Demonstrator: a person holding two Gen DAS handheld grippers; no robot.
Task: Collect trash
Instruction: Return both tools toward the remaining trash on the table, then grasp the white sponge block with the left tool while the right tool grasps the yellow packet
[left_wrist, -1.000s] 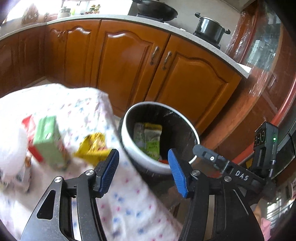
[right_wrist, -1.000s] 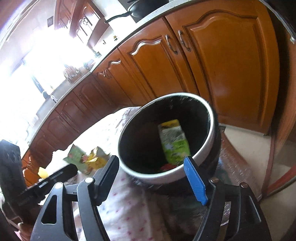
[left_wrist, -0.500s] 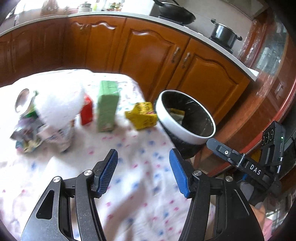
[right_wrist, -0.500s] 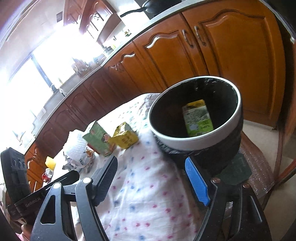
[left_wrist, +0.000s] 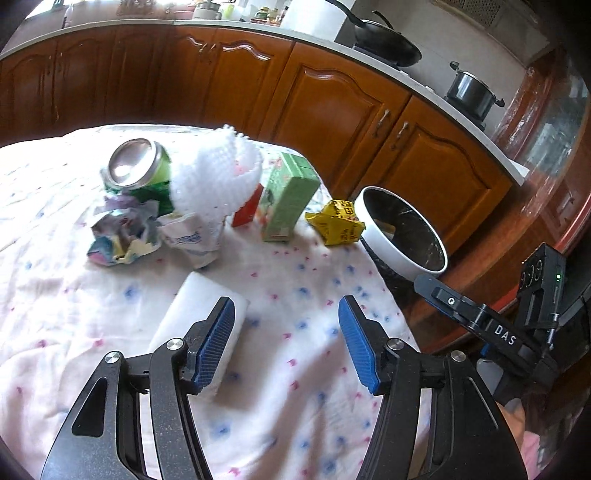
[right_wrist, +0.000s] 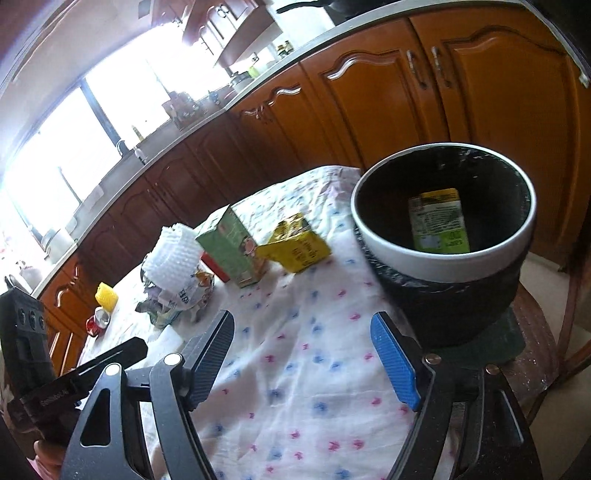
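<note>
Since both our left gripper and right gripper hang spread and empty, the yellow wrapper at one o'clock waits beside the trash bin.

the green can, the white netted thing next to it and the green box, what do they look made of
Green can: metal, likely aluminium; its end is bare, shiny and mirror-like, and the side looks dented.
White netted thing: seems to be soft foam mesh sleeve; matte white with an open bumpy lattice.
Green box: looks like printed carton board; flat faces, crisp folded edges and a slight sheen.
</note>
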